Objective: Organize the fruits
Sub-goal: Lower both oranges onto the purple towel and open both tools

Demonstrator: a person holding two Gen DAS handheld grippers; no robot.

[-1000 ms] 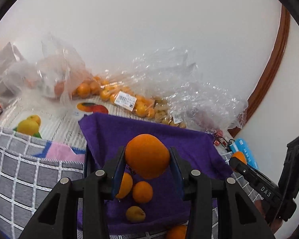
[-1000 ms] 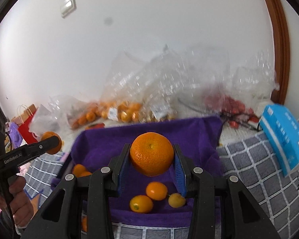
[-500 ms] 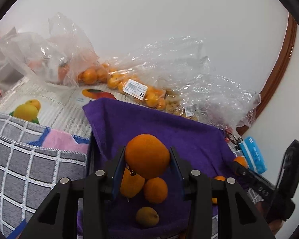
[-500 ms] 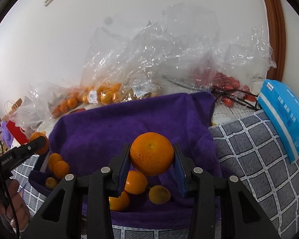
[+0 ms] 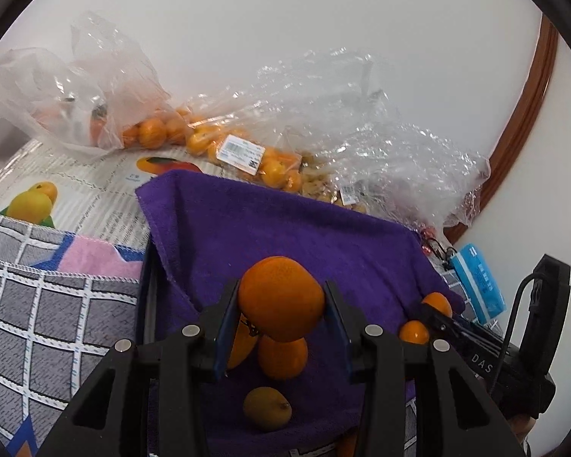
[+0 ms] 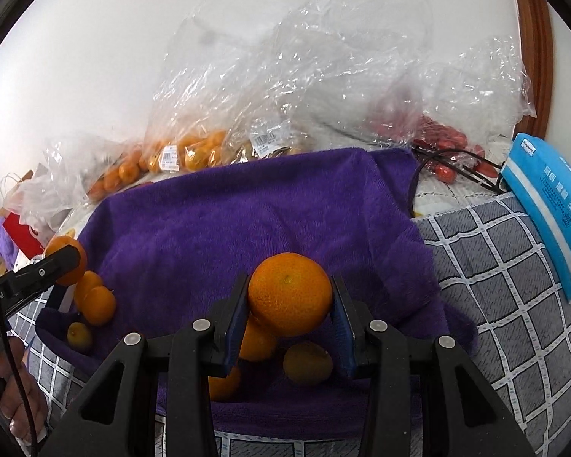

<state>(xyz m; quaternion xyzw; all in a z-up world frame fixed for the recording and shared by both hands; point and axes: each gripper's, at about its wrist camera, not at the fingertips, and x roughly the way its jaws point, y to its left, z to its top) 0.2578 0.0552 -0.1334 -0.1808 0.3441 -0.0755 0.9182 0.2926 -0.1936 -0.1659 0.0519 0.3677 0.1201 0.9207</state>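
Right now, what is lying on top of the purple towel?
On the purple towel lie several loose oranges and a duller yellowish fruit. Each pair of tongs holds one orange above it, covering part of the pile. What is under the towel stays hidden.

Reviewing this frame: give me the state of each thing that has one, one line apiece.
left gripper: shut on an orange, above the purple towel.
right gripper: shut on another orange.
loose fruits: lying on the towel.
clear plastic bags: crumpled, some holding fruit.
blue packet: lying on the checked cloth.
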